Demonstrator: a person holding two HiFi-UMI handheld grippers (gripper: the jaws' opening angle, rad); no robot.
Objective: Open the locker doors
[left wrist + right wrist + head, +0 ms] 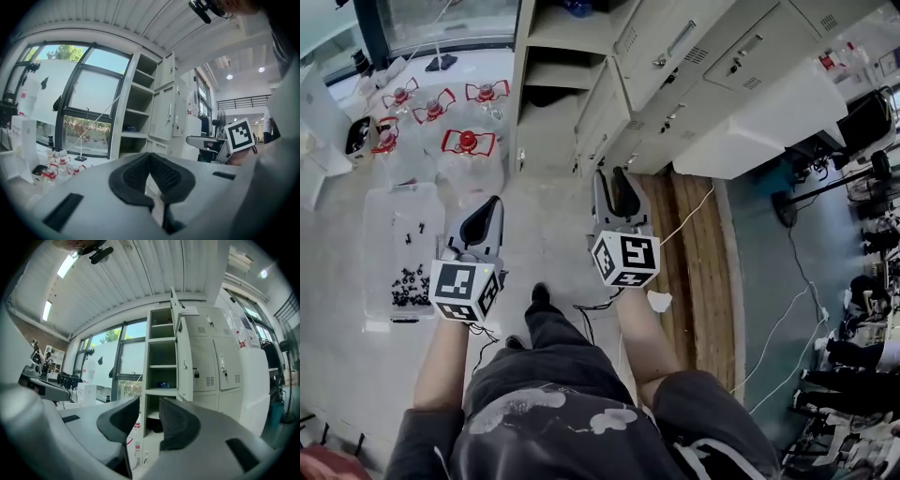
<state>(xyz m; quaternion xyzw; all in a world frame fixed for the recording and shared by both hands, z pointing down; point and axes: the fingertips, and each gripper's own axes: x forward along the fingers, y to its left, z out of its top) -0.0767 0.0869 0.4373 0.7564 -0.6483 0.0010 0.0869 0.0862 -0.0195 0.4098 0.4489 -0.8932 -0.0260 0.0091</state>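
Left gripper [151, 159] pinched shut, empty; right gripper [149, 401] parted, nothing between; both short of locker bank [769, 122]. Bank's leftmost door [181, 352] open, neighbouring doors [206, 357] closed; likely best: catch handle [680, 39] squarely, pull along hinge arc.

The lockers [712, 66] look like smooth, matt cream-painted sheet metal. Beside the lockers, planks [698, 262] show grained wood. The left hand-held gripper [150, 155] and right hand-held gripper [149, 405] have matt grey plastic shells with black, ribbed, rubbery pads [177, 420].
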